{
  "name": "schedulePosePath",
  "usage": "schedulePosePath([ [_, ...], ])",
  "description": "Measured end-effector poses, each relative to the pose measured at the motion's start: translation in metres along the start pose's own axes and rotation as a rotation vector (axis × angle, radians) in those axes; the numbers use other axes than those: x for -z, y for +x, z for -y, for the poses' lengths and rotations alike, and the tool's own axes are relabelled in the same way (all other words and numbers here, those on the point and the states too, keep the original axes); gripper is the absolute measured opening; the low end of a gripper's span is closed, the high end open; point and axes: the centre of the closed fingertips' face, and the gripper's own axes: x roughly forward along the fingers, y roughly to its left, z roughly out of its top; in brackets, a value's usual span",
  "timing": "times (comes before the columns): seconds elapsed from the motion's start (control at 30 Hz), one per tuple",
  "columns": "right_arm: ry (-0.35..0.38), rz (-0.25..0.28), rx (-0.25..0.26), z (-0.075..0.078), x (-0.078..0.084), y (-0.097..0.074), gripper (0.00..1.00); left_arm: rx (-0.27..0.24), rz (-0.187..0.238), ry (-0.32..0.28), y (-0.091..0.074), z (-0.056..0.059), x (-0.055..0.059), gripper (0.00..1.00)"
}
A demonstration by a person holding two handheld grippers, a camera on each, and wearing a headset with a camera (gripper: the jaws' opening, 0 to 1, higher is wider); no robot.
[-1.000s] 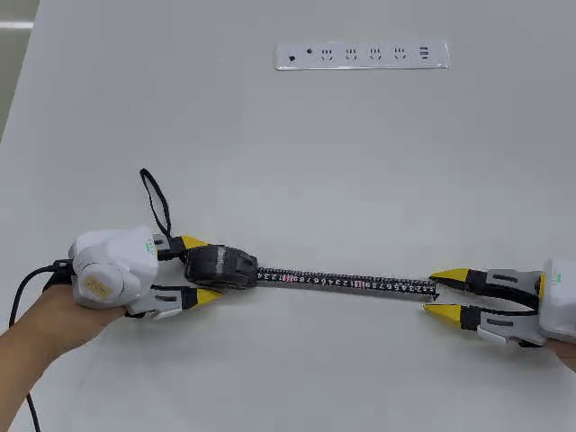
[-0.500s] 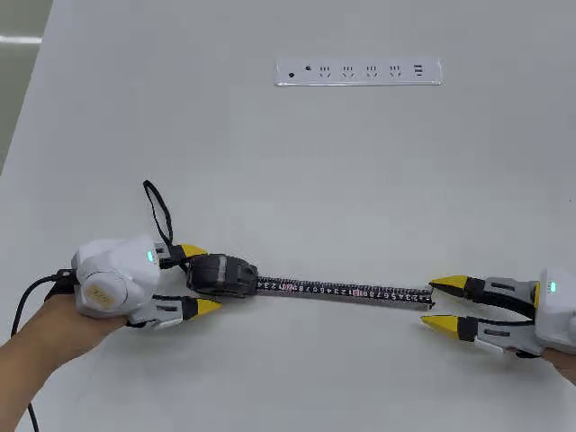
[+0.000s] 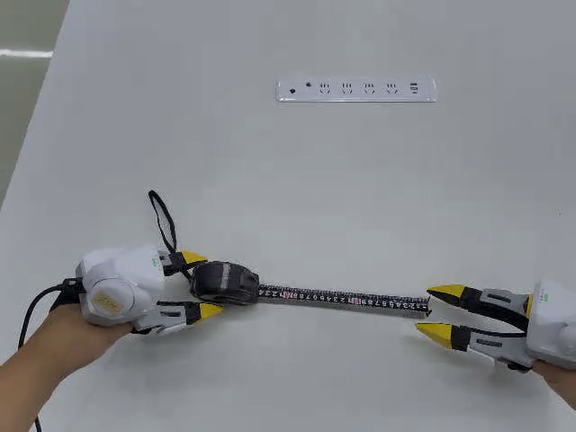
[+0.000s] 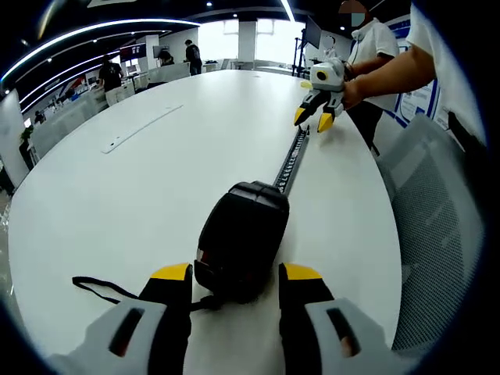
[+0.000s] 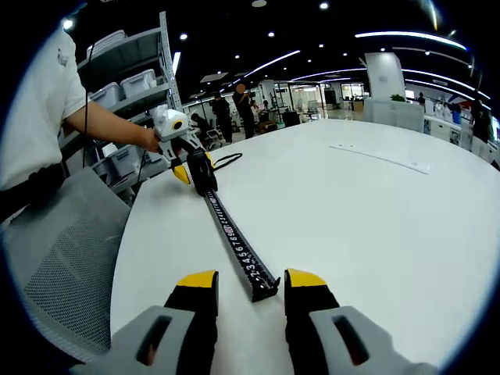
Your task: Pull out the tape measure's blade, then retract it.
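A black tape measure case [image 3: 223, 282] lies on the white table, and my left gripper [image 3: 201, 285] is shut on its rear end. In the left gripper view the case [image 4: 241, 238] sits between the yellow fingertips [image 4: 172, 273]. Its blade [image 3: 342, 299] runs out to the right, flat on the table. The blade's end lies between the tips of my right gripper [image 3: 436, 311], which stands open and apart from it. The right gripper view shows the blade [image 5: 234, 234] stopping just ahead of that gripper [image 5: 251, 280]. The case's black wrist strap [image 3: 162, 220] loops behind.
A white power strip [image 3: 356, 89] lies flat at the far side of the table [image 3: 297, 180]. A black cable [image 3: 31, 310] trails from the left gripper over the near edge. Grey mesh chairs [image 4: 437, 211] stand along that edge, with people and shelves in the room behind.
The head camera has shifted, so everything sits lower in the picture. Both grippers, the case and the blade keep the same arrangement, and the blade's length looks unchanged.
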Motion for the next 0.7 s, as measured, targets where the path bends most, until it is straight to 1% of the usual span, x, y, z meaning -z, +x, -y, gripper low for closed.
schedulePosePath([
  [0.07,0.002,-0.006,0.015,0.001,0.000,0.001,0.34,-0.008,0.002,-0.008,-0.001,0.000,0.001,0.42],
  [0.17,0.019,-0.006,0.038,0.006,0.002,0.000,0.34,-0.023,0.005,-0.034,-0.002,0.000,0.002,0.43],
  [0.37,0.039,-0.007,0.062,0.005,0.004,0.003,0.37,-0.056,0.026,-0.089,-0.004,0.000,0.003,0.44],
  [0.53,0.048,-0.002,0.091,0.006,0.004,0.001,0.38,-0.088,0.036,-0.133,-0.008,-0.002,0.006,0.46],
  [0.6,0.051,-0.001,0.094,0.003,0.004,0.001,0.38,-0.096,0.036,-0.142,-0.009,-0.002,0.007,0.46],
  [0.67,0.054,0.002,0.107,0.004,0.003,-0.001,0.38,-0.106,0.056,-0.162,-0.013,-0.001,0.004,0.46],
  [0.7,0.057,0.002,0.111,0.003,0.003,-0.001,0.39,-0.113,0.059,-0.169,-0.014,-0.001,0.004,0.46],
])
